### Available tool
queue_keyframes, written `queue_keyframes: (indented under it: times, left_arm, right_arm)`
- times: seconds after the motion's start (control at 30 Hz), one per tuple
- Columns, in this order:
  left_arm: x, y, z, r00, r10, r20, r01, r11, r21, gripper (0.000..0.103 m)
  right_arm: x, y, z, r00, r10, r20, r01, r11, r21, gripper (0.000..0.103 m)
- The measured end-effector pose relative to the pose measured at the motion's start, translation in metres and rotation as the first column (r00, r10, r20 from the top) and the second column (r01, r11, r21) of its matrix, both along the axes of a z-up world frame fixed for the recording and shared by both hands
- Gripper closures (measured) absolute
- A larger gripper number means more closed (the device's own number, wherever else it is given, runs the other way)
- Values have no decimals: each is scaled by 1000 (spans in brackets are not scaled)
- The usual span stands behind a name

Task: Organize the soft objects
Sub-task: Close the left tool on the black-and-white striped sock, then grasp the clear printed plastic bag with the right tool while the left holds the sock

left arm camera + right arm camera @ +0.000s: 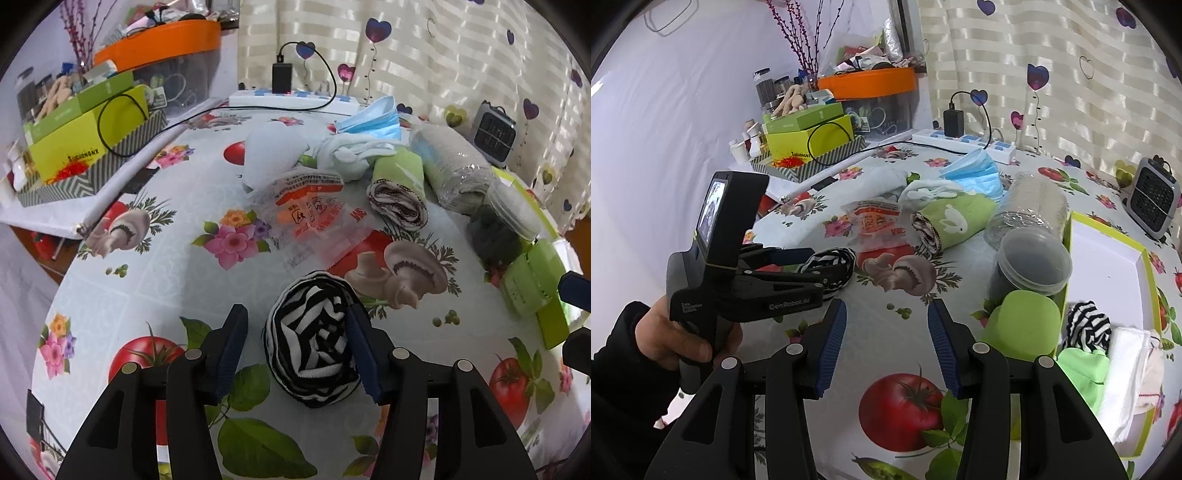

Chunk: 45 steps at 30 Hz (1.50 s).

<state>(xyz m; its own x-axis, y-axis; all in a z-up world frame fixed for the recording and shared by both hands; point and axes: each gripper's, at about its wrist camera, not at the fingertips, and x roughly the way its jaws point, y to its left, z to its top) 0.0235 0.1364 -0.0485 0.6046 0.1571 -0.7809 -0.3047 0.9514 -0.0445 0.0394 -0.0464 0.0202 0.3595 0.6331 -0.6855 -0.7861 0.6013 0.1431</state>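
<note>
A rolled black-and-white striped cloth lies on the printed tablecloth between the fingers of my left gripper. Its right pad touches the roll; the left pad stands apart, so the jaws are open. In the right wrist view a hand holds that left gripper around the striped roll. My right gripper hangs open above a printed tomato with nothing between its fingers. At the right, a white tray with a green rim holds a striped cloth, a green cloth and a white cloth.
Further back lie a green rabbit-print roll, pale socks, a blue face mask, an orange-printed plastic packet and a plastic-wrapped roll. A dark lidded jar and green tub stand by the tray. Power strip behind.
</note>
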Motion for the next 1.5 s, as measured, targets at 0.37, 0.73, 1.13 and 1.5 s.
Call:
queue_keyframes:
  times: [0.37,0.73,1.13,1.5]
  left_arm:
    - [-2,8,2,1000,26,8,-26,999,-38,85]
    - [-21,29,11,996,83,36,-81,995,-52,87]
    - [-44,64,19,984,160,83,-149,981,-122,87]
    - [-42,72,15,982,170,79,-157,976,-148,87]
  right_arm:
    - [7,13,-3,1000,-3,-25,3,1000,-27,56]
    - [20,51,-1,999,25,-21,-26,999,-35,56]
    - [61,125,-36,996,47,-76,-55,993,-106,56]
    - [80,161,-64,997,20,-73,-33,982,-184,50]
